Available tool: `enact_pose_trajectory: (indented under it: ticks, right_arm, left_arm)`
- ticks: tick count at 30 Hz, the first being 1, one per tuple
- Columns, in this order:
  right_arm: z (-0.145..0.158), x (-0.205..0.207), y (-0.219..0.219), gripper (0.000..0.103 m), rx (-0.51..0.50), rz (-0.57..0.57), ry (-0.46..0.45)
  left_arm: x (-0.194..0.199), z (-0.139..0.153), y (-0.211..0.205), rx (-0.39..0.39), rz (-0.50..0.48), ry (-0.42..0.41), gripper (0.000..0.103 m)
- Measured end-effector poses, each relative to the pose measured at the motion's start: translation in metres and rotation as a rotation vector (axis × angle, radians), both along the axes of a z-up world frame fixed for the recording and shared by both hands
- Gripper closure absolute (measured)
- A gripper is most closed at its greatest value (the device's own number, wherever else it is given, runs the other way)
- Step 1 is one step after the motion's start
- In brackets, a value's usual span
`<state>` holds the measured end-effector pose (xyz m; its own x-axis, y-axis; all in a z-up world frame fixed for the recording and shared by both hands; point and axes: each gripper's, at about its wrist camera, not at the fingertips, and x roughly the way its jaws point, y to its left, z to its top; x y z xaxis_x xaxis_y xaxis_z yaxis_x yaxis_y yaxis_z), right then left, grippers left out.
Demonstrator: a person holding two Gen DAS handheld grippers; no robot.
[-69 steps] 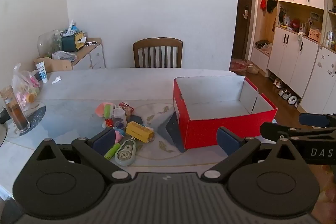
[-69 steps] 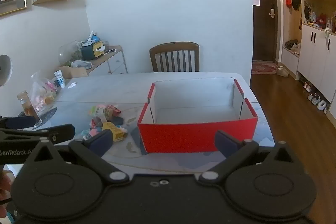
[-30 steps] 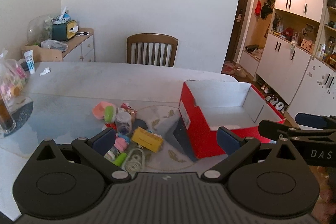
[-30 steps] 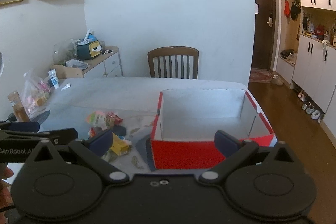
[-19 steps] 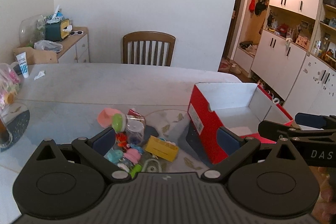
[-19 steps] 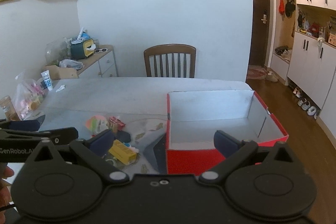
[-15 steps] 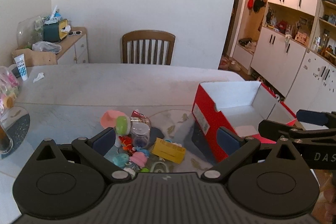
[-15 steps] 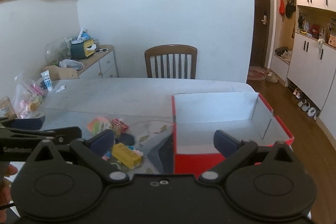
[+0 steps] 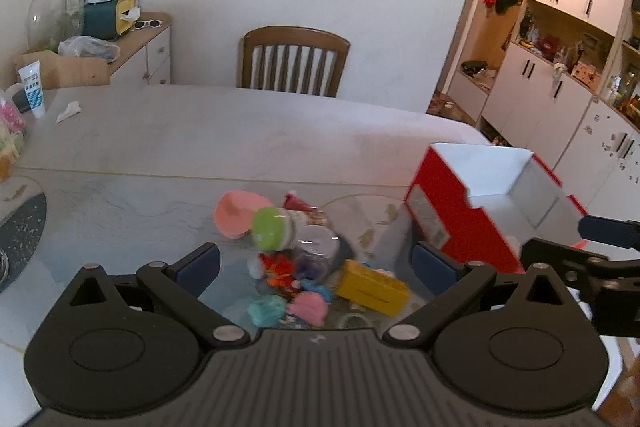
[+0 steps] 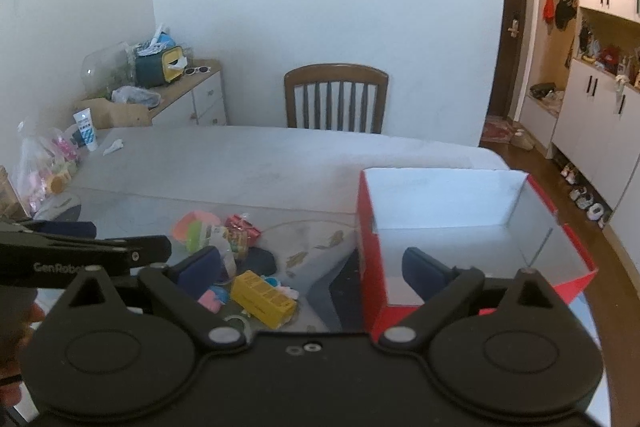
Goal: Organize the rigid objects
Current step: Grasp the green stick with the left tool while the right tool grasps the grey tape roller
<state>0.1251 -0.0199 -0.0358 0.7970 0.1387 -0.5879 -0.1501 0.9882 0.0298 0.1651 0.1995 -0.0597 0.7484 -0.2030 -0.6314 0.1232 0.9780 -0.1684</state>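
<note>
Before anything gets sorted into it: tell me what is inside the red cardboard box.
The red cardboard box shows only bare white inner walls and floor; no objects visible. Its near corner is hidden behind the right gripper, whose jaws are closing on nothing.

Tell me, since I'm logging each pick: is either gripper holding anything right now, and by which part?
Nothing is held. The left gripper is open above the toy pile; the right gripper is closing on nothing beside the red box.

Far half of the table (image 10: 256, 163) is bare, easy passage there. Near side is tight: toy pile (image 9: 296, 259) sits just beside the red box (image 9: 452, 223), narrow gap between. Box top open; chair (image 10: 336, 95) blocks the far edge
</note>
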Motion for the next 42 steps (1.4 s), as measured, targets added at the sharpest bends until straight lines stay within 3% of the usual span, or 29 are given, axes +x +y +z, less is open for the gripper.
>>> enact_pose_trajectory:
  ticks: [7,13,20,22,26,34,42]
  right_arm:
    - [-0.019,0.022,0.021,0.011,-0.005,0.095,0.066]
    - [-0.044,0.037,0.033,0.024,-0.045,0.13,0.137]
    - [-0.072,0.037,0.041,0.03,-0.038,0.186,0.246]
    - [-0.081,0.036,0.048,0.031,-0.054,0.237,0.275]
    - [-0.102,0.03,0.062,0.036,-0.097,0.297,0.332]
    - [-0.127,0.03,0.073,0.042,-0.145,0.325,0.349]
    - [-0.139,0.032,0.076,0.043,-0.145,0.328,0.336]
  left_arm:
    - [0.027,-0.025,0.017,0.028,-0.018,0.007,0.0]
    - [0.044,-0.047,0.023,0.019,-0.063,0.042,0.001]
    - [0.034,-0.077,0.02,0.036,-0.131,0.115,0.001]
    - [0.029,-0.083,0.017,0.057,-0.151,0.124,0.01]
    - [0.02,-0.093,0.017,0.061,-0.17,0.163,0.017]
    - [0.009,-0.113,0.009,0.064,-0.227,0.224,0.056]
    - [0.007,-0.119,0.003,0.063,-0.225,0.213,0.069]
